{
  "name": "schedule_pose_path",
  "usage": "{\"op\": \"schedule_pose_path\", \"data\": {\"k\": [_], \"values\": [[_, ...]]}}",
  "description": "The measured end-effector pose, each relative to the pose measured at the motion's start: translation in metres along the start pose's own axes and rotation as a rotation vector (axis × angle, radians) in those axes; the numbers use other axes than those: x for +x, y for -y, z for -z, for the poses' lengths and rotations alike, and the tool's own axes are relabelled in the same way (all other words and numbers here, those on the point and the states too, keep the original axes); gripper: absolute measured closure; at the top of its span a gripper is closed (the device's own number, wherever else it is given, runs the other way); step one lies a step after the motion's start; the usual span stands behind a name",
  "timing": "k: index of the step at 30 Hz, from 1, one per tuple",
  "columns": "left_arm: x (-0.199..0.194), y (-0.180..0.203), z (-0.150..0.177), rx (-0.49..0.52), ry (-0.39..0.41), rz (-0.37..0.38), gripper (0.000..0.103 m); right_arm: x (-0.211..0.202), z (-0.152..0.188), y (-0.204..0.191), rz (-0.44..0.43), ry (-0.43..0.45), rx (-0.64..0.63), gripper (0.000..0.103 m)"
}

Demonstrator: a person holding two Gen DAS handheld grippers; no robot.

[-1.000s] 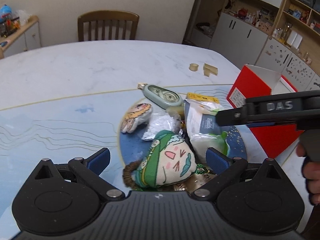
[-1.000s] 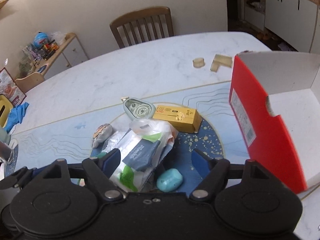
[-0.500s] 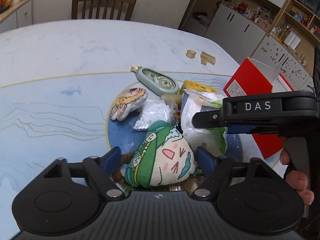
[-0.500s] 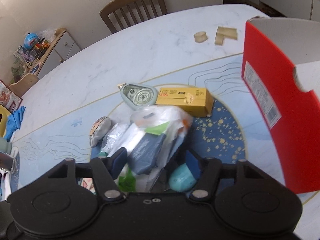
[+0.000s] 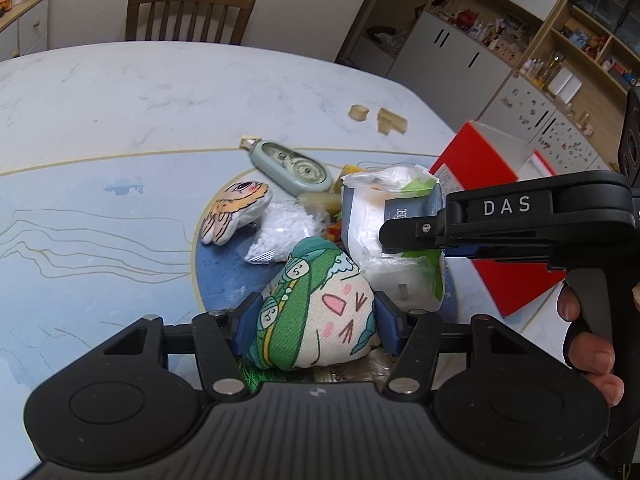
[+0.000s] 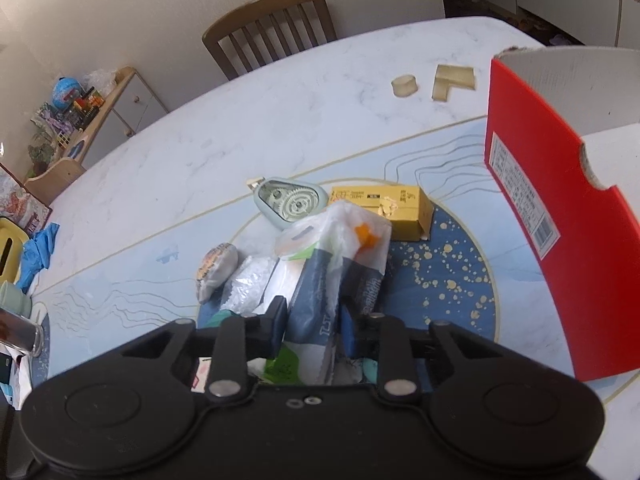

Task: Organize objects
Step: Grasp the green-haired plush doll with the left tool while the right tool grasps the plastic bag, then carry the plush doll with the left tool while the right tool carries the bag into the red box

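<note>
A pile of small items lies on the round blue patch of the table mat (image 5: pixel 224 280). My left gripper (image 5: pixel 314 324) has its jaws closing on a green-and-cream plush toy (image 5: pixel 320 308), and both blue pads touch its sides. Beside it on the right, my right gripper (image 6: pixel 314 326) is shut on a clear plastic bag holding a blue-grey packet (image 6: pixel 336 256). The left wrist view shows that bag (image 5: pixel 384 208) pinched at the right gripper's tip. A red box (image 6: pixel 532 184) with a white inside stands open at the right.
Around the pile are a yellow carton (image 6: pixel 384 204), a grey-green tape dispenser (image 6: pixel 288 200), a small round cartoon plush (image 5: pixel 236 212) and a clear bag of white bits (image 5: pixel 280 228). Two wooden blocks (image 6: pixel 404 86) lie farther back. A chair (image 5: pixel 188 16) stands behind the table.
Both pairs of jaws have come together: the left around the green plush, the right onto the plastic bag, which now stands bunched upright. Both hands stayed about where they were.
</note>
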State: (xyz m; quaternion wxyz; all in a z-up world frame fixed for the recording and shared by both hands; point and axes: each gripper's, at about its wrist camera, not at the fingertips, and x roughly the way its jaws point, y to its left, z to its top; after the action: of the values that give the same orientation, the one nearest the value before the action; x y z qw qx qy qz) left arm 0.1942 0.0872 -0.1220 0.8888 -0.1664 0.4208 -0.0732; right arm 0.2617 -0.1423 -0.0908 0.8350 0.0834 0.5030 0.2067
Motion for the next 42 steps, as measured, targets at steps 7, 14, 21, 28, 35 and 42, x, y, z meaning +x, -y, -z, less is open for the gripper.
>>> {"op": "schedule_pose_path", "data": {"k": [7,14,21,28,35,42], "values": [[-0.028,0.013,-0.007,0.015,0.042,0.029,0.045,-0.031,-0.002,-0.001,-0.008,0.016,-0.023,0.079],[-0.061,0.041,-0.018,0.079,0.066,0.04,0.045,-0.075,-0.005,0.004,-0.05,0.039,-0.053,0.08],[-0.077,0.078,-0.039,0.129,0.085,0.023,0.045,-0.117,-0.016,0.031,-0.055,0.063,-0.088,0.08],[-0.073,0.127,-0.061,0.181,0.103,-0.012,0.045,-0.15,-0.031,0.078,-0.044,0.091,-0.11,0.08],[-0.052,0.188,-0.079,0.217,0.106,-0.028,0.045,-0.173,-0.053,0.141,-0.018,0.123,-0.112,0.08],[-0.012,0.252,-0.09,0.251,0.086,-0.051,0.045,-0.181,-0.071,0.205,0.01,0.129,-0.118,0.079]]}}
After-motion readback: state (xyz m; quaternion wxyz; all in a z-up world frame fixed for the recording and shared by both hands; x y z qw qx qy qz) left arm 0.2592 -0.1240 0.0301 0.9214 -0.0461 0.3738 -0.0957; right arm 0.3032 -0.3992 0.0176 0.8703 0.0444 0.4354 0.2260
